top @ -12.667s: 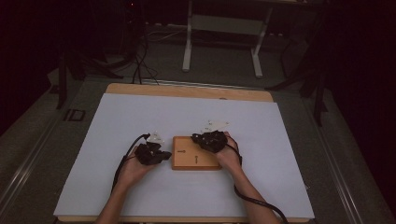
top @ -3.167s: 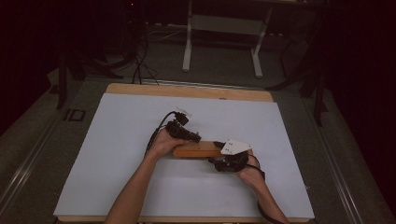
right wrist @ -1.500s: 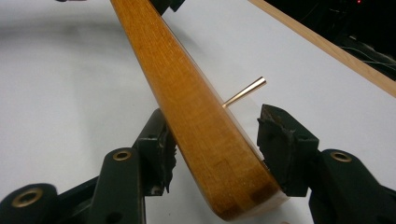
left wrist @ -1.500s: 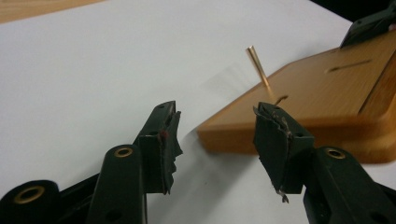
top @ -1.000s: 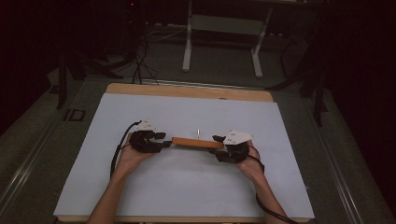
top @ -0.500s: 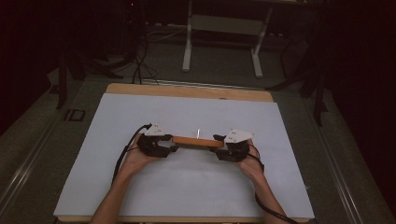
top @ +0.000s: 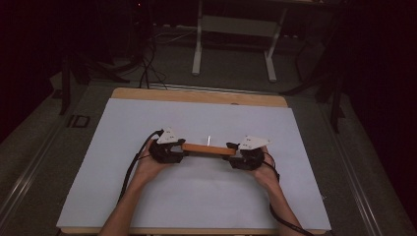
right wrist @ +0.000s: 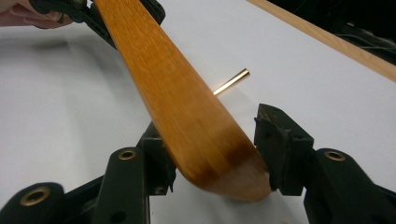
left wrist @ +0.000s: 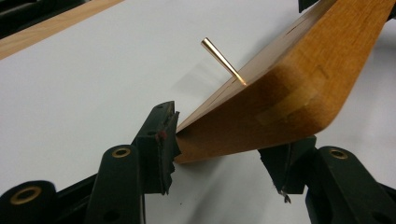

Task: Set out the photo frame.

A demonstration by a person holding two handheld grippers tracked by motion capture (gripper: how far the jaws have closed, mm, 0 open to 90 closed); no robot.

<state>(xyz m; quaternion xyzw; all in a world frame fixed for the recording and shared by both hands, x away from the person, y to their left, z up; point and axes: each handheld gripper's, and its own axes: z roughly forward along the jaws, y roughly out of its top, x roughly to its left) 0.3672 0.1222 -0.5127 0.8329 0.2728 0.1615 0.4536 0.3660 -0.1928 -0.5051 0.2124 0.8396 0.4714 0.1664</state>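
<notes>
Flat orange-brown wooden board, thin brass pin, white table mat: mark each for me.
Flat orange-brown wooden board (top: pixel 208 149), high view, middle of its top edge.
Thin brass pin (left wrist: pixel 223 58), left gripper view, mid-shaft.
White table mat (top: pixel 196 196), high view, bare near part.

Wood table (top: pixel 147 93) w/ white sheet (top: pixel 196 196)

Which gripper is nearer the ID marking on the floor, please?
Left. The left gripper, jaws just closed further on the wooden board, is right of the marking; the right gripper is farther right.

Dim room around a brightly lit table (top: pixel 147 206); close views slightly soft.
</notes>
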